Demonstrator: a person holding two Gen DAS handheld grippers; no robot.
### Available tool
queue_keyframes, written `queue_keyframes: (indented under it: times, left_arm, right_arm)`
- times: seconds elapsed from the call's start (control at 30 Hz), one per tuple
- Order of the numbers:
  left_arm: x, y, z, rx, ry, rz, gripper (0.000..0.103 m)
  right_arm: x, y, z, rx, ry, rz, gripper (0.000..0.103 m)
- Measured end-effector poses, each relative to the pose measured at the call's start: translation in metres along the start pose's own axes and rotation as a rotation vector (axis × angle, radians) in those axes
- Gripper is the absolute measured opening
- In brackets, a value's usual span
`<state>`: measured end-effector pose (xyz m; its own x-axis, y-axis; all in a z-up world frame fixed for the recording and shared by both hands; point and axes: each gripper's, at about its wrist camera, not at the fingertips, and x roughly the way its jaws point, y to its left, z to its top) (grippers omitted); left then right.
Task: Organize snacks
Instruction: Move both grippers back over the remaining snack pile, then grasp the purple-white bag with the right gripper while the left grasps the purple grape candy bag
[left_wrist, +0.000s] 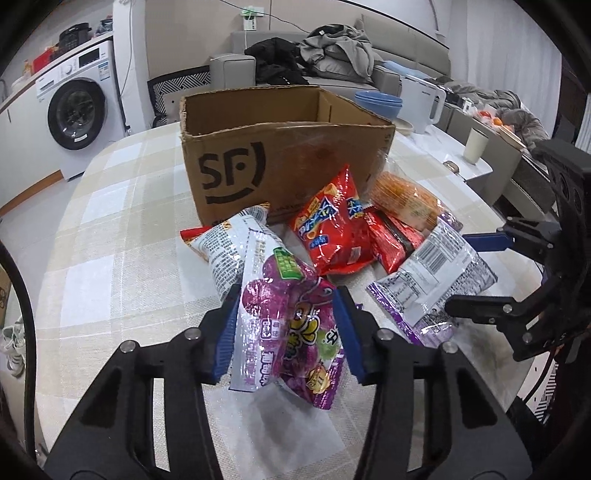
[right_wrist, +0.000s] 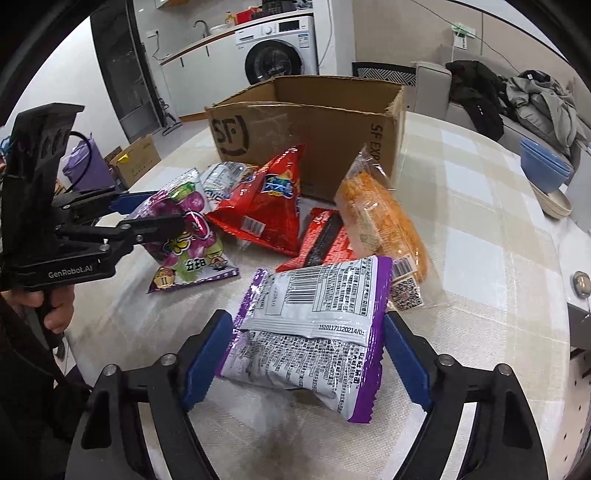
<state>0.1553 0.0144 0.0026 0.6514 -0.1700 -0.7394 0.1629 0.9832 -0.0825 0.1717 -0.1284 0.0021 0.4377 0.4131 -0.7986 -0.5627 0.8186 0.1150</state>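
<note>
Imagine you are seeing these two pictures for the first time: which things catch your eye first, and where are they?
First, the open cardboard box with a bold black smiley logo, standing at the back of the checked table. In front of it lies a bright heap of snacks, a red chip bag at its centre. The left gripper closes on a purple candy bag, and the right gripper straddles a purple-edged packet.

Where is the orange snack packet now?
In the right wrist view, the orange snack packet lies right of centre, against the brown cardboard box, beside the red wrapper.

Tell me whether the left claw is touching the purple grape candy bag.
Touching. The left wrist view shows both blue pads of the left claw pressed against the sides of the purple grape candy bag, pinching it.
</note>
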Motion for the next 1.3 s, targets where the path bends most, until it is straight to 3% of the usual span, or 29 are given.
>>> queue_keyframes:
  times: [0.1,0.33,0.6,0.77,0.93,1.13,1.3]
  left_arm:
    - [0.0,-0.003,-0.001,0.004,-0.001,-0.023,0.043]
    - [0.009,0.0,-0.005,0.017,0.041,-0.025,0.043]
    - [0.023,-0.007,-0.012,0.055,0.11,-0.077,0.043]
    - [0.023,-0.008,-0.017,0.045,0.107,-0.09,0.043]
    - [0.021,-0.003,-0.028,-0.006,0.107,-0.145,0.031]
    - [0.022,-0.004,-0.029,-0.031,0.095,-0.169,0.031]
    - [0.029,-0.004,-0.03,-0.064,0.087,-0.185,0.031]
  right_arm:
    - [-0.001,0.003,0.0,-0.007,-0.006,0.026,0.073]
    - [0.003,0.004,-0.001,-0.017,0.005,0.033,0.073]
    - [0.011,0.008,-0.008,-0.064,0.049,0.046,0.073]
    - [0.01,0.01,-0.01,-0.075,0.053,0.055,0.073]
    - [0.008,0.007,-0.016,-0.043,0.046,0.093,0.073]
    - [0.01,0.0,-0.019,0.009,0.035,0.147,0.073]
    - [0.021,0.006,-0.014,0.028,0.02,0.175,0.064]
